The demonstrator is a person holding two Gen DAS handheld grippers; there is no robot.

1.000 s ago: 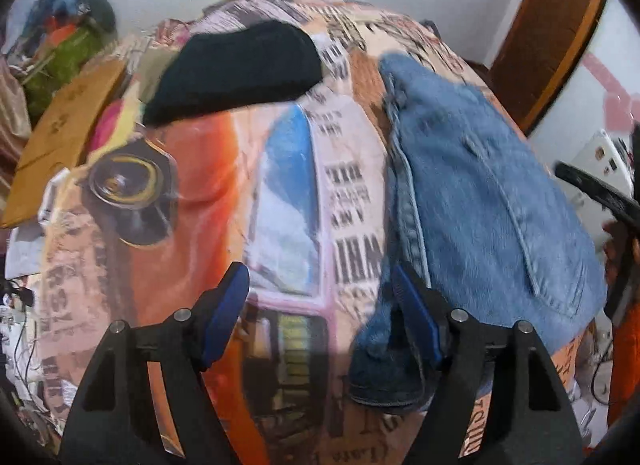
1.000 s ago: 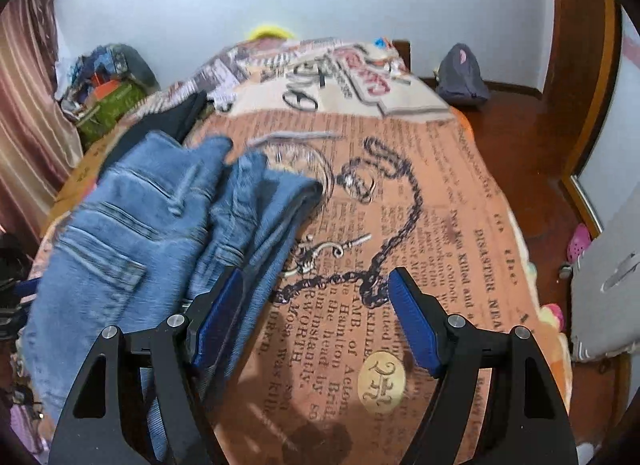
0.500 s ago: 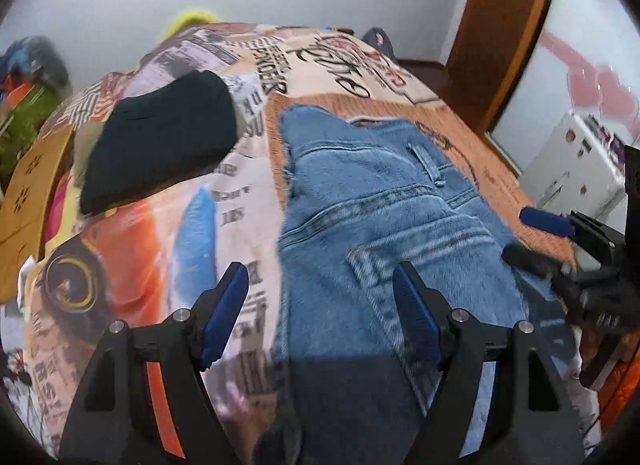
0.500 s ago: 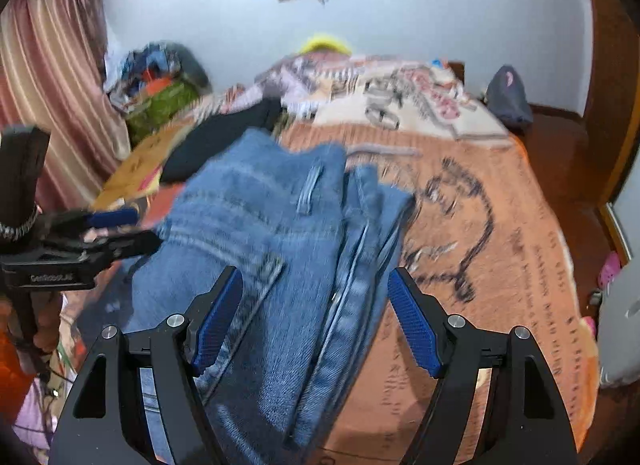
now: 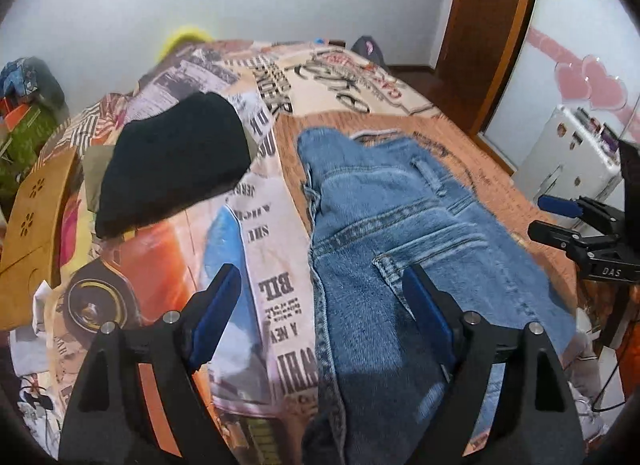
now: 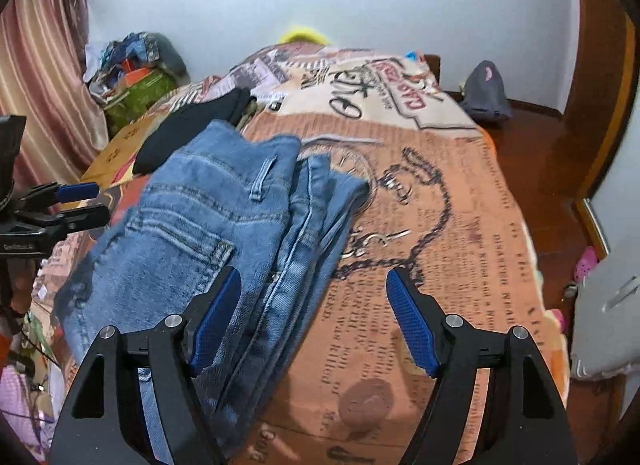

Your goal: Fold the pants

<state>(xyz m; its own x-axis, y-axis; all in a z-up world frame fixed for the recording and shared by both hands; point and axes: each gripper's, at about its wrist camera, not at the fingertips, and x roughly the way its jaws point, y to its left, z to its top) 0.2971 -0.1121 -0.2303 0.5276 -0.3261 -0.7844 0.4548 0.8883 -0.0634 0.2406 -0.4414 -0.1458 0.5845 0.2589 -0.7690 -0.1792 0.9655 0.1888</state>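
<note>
Folded blue jeans (image 5: 404,233) lying on the printed bedspread (image 6: 460,233) beside a black garment (image 5: 172,173), left tool (image 5: 320,317) and right tool (image 6: 314,317) both spread wide, hovering level above, gripping nothing.

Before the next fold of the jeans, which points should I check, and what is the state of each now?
1. Left gripper open, holding nothing: ok.
2. Right gripper open, holding nothing: ok.
3. Jeans lie on the bedspread, already folded over, back pocket up: ok.
4. Layers aligned: not ok; lower layers stick out at the right edge in the right wrist view.
5. Black garment apart from the jeans: cannot tell; a gap shows in the left wrist view, but they overlap in the right one.
6. Near end of the jeans flat: cannot tell, hidden below both grippers.
</note>
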